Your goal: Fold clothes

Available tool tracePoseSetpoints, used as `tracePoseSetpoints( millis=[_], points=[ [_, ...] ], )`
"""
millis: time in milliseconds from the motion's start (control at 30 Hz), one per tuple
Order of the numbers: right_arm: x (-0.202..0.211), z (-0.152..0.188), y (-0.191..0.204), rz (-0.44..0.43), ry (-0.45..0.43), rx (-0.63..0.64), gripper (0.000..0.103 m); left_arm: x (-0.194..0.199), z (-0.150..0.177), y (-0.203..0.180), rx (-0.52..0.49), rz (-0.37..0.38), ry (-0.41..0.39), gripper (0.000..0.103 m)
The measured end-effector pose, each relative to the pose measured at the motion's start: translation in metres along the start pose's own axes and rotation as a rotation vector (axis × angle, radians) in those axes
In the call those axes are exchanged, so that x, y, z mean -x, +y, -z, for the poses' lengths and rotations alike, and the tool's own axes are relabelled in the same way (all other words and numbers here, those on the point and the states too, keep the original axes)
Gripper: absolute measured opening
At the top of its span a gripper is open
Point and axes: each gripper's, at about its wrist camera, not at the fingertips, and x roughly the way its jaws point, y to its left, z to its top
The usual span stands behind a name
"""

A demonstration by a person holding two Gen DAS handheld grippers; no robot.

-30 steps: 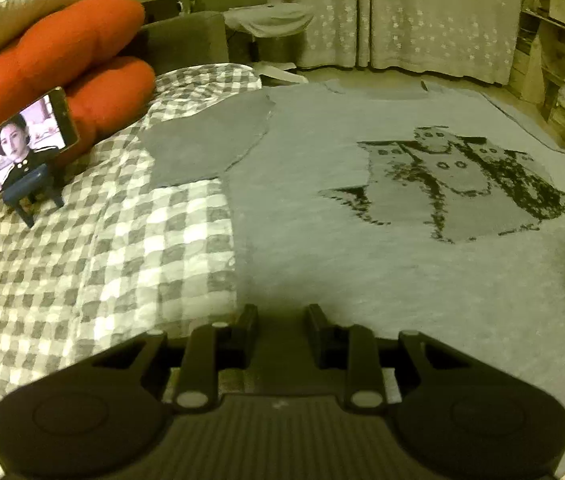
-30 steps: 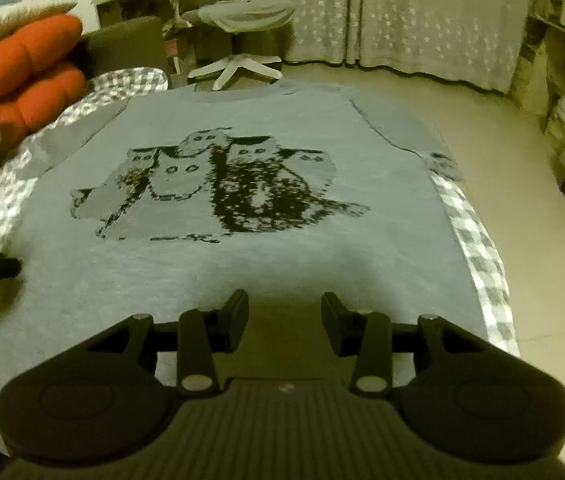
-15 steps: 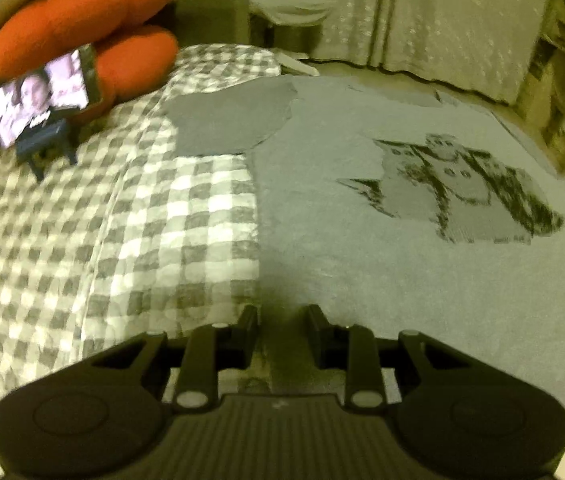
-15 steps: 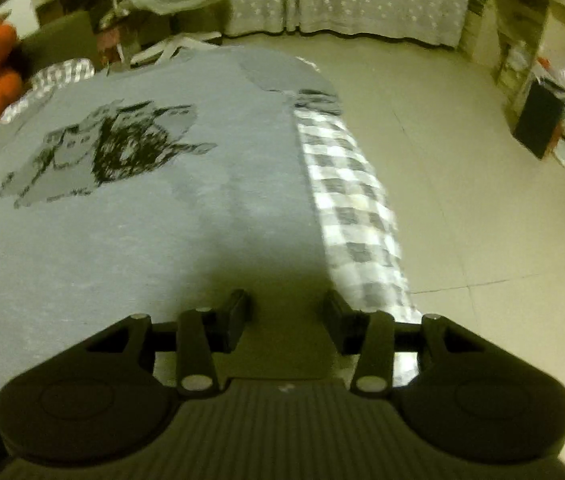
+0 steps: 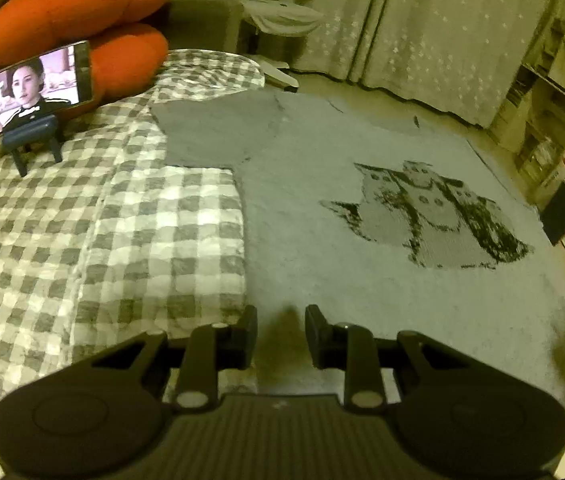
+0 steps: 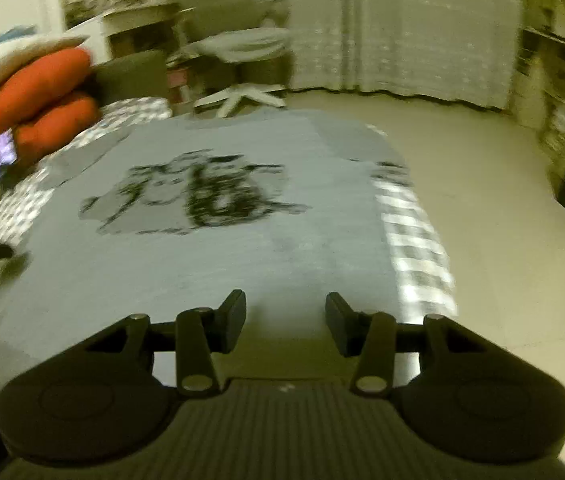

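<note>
Checked bedding covered the bed, and on it a grey T-shirt lay spread flat, print up, collar toward the far edge. Both grippers sat at its near hem, fingers apart and empty: left gripper at the hem's left corner, right gripper nearer its right edge.

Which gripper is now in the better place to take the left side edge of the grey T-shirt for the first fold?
Probably the left. The left gripper is open, right at the T-shirt edge where it meets the checked bedcover. The right gripper, also open, sits nearer the opposite side.
</note>
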Motion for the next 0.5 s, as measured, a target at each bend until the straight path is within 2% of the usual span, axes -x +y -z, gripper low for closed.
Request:
tracePoseSetpoints(
  millis=[67,167,300,500],
  points=[
    [-0.003,0.001,0.015,-0.029,0.009,0.051,0.048,-0.001,-0.001,0.001,0.01,-0.006,0.002,0.027],
    [-0.003,0.003,0.039,-0.075,0.001,0.129,0.048,0.002,-0.007,0.015,0.088,-0.001,-0.016,0.027],
    [0.004,0.015,0.086,-0.112,-0.06,0.304,0.048,0.005,-0.014,0.032,0.174,0.019,-0.024,0.027],
    [0.024,0.059,0.165,-0.341,-0.134,0.502,0.048,0.006,-0.019,0.047,0.23,0.027,-0.018,0.027]
  ],
)
